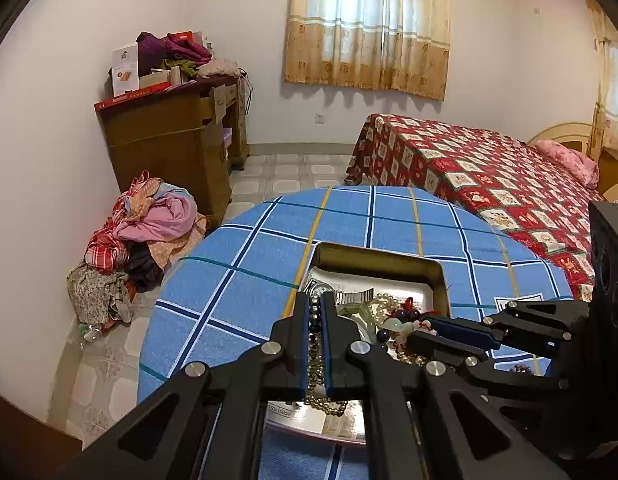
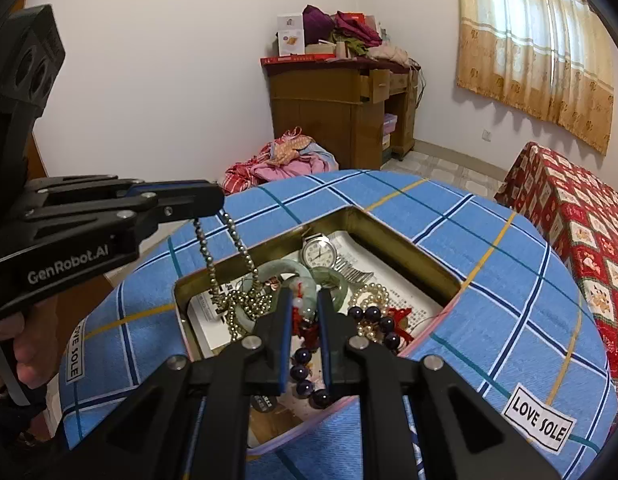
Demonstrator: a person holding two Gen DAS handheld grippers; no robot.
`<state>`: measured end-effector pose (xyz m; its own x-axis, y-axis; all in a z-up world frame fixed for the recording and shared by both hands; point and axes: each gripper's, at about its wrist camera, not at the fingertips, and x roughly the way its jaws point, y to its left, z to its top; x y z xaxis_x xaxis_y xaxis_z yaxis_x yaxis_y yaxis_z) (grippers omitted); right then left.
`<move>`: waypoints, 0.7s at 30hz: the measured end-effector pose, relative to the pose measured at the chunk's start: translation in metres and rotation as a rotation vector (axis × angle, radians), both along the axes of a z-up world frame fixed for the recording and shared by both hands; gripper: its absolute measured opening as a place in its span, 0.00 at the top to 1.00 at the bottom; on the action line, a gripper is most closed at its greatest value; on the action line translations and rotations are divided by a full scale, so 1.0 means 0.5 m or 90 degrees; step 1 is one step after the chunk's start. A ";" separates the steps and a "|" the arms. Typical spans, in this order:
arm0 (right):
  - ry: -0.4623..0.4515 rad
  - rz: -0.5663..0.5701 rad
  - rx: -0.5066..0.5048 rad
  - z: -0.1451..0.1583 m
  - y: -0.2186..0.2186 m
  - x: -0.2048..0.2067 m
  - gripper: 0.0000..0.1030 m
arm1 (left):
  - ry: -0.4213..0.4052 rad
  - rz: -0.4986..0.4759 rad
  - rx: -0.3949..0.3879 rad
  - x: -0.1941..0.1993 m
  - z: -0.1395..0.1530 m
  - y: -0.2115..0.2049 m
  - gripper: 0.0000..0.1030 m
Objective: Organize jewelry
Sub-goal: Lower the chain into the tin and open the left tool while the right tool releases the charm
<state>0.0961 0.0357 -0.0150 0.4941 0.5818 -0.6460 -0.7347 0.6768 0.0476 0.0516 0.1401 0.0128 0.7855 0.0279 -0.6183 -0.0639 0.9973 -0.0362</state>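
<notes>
Blue plaid tablecloth (image 2: 489, 280); gold-walled tin (image 2: 389, 236); dark purple bead bracelet (image 2: 373, 314); pale green bangle (image 2: 283, 268).

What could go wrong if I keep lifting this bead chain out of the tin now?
1. The left tool is shut on the metallic bead chain, whose lower end lies heaped on the pale green jade bangle; lifting may drag or snag it.
2. The right tool sits among the dark purple bead bracelet and red tassel charm; strands could tangle.
3. The silver wristwatch lies close by in the gold square tin and might get knocked.
</notes>
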 end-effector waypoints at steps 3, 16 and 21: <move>0.003 -0.002 -0.004 -0.007 0.002 0.000 0.86 | 0.006 0.004 0.000 0.005 -0.008 0.002 0.96; 0.010 -0.003 -0.029 -0.033 0.014 0.003 0.85 | 0.037 0.017 -0.002 0.020 -0.048 0.014 0.95; 0.019 -0.010 -0.031 -0.038 0.007 0.007 0.72 | 0.049 0.013 -0.003 0.022 -0.054 0.011 0.94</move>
